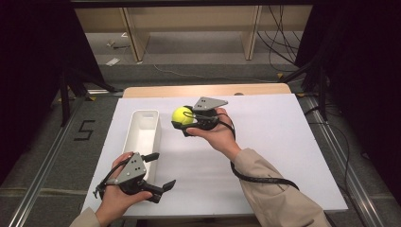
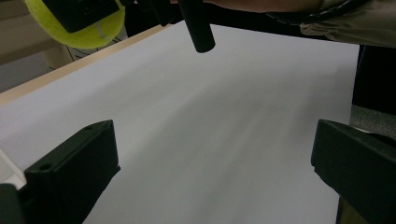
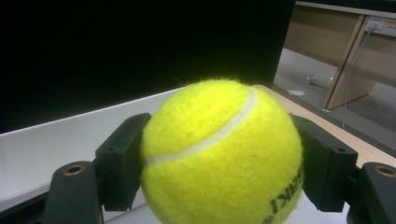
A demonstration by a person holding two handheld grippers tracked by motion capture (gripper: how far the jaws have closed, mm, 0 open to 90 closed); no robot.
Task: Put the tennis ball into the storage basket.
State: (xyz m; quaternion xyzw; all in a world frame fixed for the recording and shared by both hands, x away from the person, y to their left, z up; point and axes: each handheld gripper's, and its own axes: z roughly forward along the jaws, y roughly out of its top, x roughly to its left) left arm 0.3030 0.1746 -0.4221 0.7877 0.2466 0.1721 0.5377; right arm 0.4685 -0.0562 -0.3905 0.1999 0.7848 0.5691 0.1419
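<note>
On the floor at the far left you can read a painted figure "5" (image 1: 84,129). Your left gripper (image 1: 159,171) rests low on the white foam board (image 1: 265,142) with its jaws spread apart and nothing between them. Just beyond it lies the long white plastic bin (image 1: 143,130). Your right gripper (image 1: 185,124) pinches the fuzzy yellow-green tennis ball (image 1: 181,116), raised just right of the bin; its black lettering is partly cut off and unreadable.

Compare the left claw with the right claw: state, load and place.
The left claw stands open with nothing between its jaws; the right claw is shut on the tennis ball. The left claw sits low near the table's front edge; the right claw is farther back, beside the white bin. Both are black, hand-held, with grey plates.
</note>
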